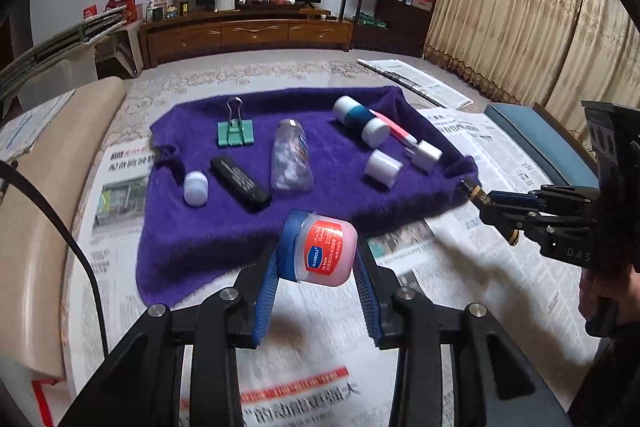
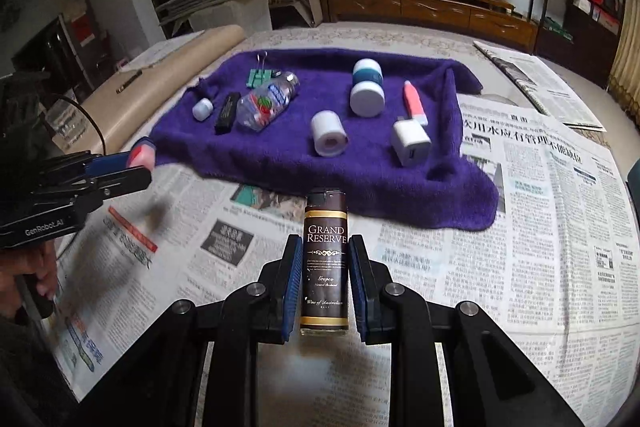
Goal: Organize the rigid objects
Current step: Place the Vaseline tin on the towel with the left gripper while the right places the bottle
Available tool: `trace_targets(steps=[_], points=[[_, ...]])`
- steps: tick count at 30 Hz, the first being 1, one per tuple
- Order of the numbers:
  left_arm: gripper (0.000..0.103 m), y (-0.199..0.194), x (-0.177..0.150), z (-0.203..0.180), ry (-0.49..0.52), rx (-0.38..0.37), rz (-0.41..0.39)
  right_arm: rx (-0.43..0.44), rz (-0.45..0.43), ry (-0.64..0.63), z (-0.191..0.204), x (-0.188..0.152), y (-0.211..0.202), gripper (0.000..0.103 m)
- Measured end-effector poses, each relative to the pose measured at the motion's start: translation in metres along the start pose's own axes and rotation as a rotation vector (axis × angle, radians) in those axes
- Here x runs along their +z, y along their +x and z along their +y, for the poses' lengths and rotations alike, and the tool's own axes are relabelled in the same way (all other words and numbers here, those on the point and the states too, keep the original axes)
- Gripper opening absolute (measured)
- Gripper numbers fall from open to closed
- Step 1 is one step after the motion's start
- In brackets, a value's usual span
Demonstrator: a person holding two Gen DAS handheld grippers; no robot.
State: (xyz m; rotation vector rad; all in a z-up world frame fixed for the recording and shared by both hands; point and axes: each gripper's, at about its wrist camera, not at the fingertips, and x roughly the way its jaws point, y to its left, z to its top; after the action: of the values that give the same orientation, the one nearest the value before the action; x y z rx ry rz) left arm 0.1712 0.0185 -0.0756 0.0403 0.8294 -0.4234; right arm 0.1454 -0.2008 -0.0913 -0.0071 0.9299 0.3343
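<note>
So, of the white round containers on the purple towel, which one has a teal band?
The far double-capped jar, teal between two white ends; the small jar and the open-ended white cylinder are plain.

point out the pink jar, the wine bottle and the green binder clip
pink jar [image 1: 326,251], left wrist view, on its red label
wine bottle [image 2: 325,267], right wrist view, middle of its brown label
binder clip [image 1: 236,134], left wrist view, on its green body

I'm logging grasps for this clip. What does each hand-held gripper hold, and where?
Left hand-held gripper: pink jar, clamped across lid and base. Right hand-held gripper: brown Grand Reserve bottle, by its labelled sides.
</note>
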Motion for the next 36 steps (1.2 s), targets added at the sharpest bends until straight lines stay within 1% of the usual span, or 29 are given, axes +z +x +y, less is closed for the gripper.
trace_targets(steps=[2, 6, 8, 11, 14, 20, 23, 27, 29, 34, 36], points=[[0.035, 0.005, 0.01, 0.008, -0.006, 0.007, 0.006, 0.001, -0.024, 0.01, -0.005, 0.011, 0.0, 0.023], [0.035, 0.019, 0.029, 0.028, 0.0, 0.059, 0.02, 0.007, -0.01, 0.019, -0.017, 0.039, 0.014, 0.023], [0.035, 0.029, 0.036, 0.039, -0.009, 0.066, 0.041, 0.006, -0.002, 0.014, -0.021, 0.053, 0.024, 0.023], [0.035, 0.044, 0.041, 0.048, 0.011, 0.093, 0.09, 0.004, 0.034, -0.003, -0.024, 0.073, 0.045, 0.023], [0.035, 0.057, 0.042, 0.053, 0.027, 0.102, 0.132, -0.025, 0.079, -0.038, -0.024, 0.085, 0.067, 0.023], [0.035, 0.07, 0.04, 0.059, 0.056, 0.135, 0.189, -0.059, 0.123, -0.082, -0.023, 0.085, 0.091, 0.023], [0.035, 0.076, 0.041, 0.058, 0.101, 0.161, 0.235, -0.066, 0.137, -0.094, -0.023, 0.082, 0.098, 0.023], [0.035, 0.085, 0.043, 0.058, 0.139, 0.171, 0.289, -0.066, 0.14, -0.098, -0.024, 0.079, 0.103, 0.023], [0.035, 0.09, 0.045, 0.057, 0.152, 0.17, 0.319, -0.068, 0.139, -0.1, -0.025, 0.08, 0.104, 0.023], [0.036, 0.094, 0.049, 0.061, 0.148, 0.127, 0.386, -0.063, 0.147, -0.12, -0.025, 0.081, 0.106, 0.023], [0.036, 0.097, 0.05, 0.06, 0.159, 0.126, 0.408, -0.055, 0.151, -0.126, -0.026, 0.081, 0.106, 0.023]])
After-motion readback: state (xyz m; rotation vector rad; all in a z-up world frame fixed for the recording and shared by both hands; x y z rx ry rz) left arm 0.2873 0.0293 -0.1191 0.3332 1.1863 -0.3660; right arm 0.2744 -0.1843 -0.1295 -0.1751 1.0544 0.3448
